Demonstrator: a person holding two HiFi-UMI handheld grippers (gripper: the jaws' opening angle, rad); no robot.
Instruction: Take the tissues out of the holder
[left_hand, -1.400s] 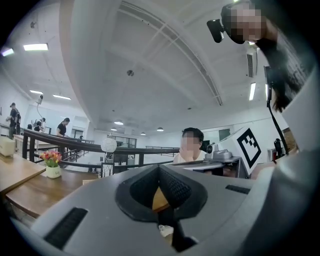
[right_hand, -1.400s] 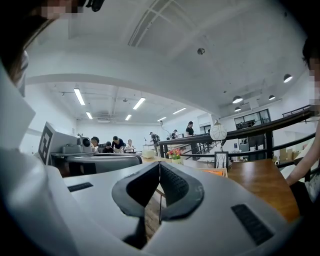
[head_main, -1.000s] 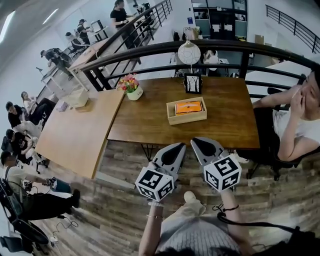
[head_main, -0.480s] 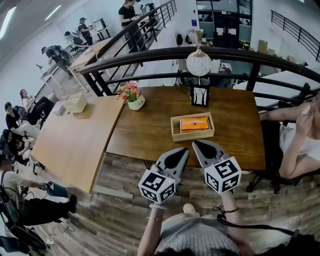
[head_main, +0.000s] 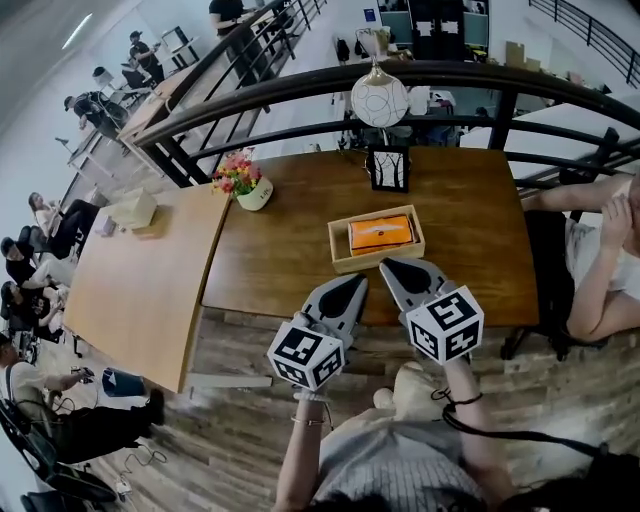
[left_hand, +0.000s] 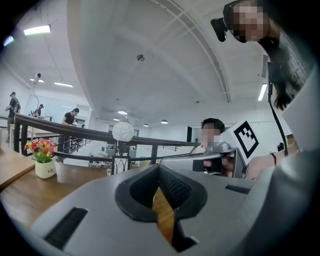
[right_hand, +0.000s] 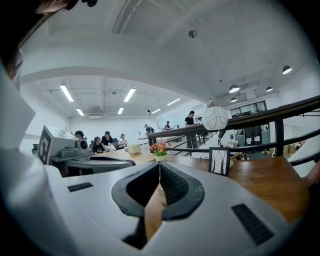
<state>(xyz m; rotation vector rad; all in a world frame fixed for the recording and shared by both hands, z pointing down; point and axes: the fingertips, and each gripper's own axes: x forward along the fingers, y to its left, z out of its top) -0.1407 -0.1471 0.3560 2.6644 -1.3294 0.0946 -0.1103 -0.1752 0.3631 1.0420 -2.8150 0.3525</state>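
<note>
An orange tissue pack (head_main: 380, 234) lies inside a shallow wooden holder (head_main: 340, 256) on the brown table (head_main: 280, 260), in the head view. Both grippers hover over the table's near edge, just short of the holder. My left gripper (head_main: 357, 281) is shut, with its jaw tips meeting and nothing between them (left_hand: 159, 170). My right gripper (head_main: 385, 267) is shut too and empty (right_hand: 159, 166); its tip is close to the holder's near wall. The holder itself does not show in either gripper view.
A flower pot (head_main: 254, 192) stands at the table's far left corner, and a small framed picture (head_main: 388, 167) with a round white lamp (head_main: 379, 101) stands at the far edge by the black railing (head_main: 300, 100). A seated person (head_main: 595, 260) is at the right. A lighter table (head_main: 130, 290) adjoins on the left.
The table and holder have drawn nearer in the head view. Both shut grippers now reach over the table's near edge, close to the holder.
</note>
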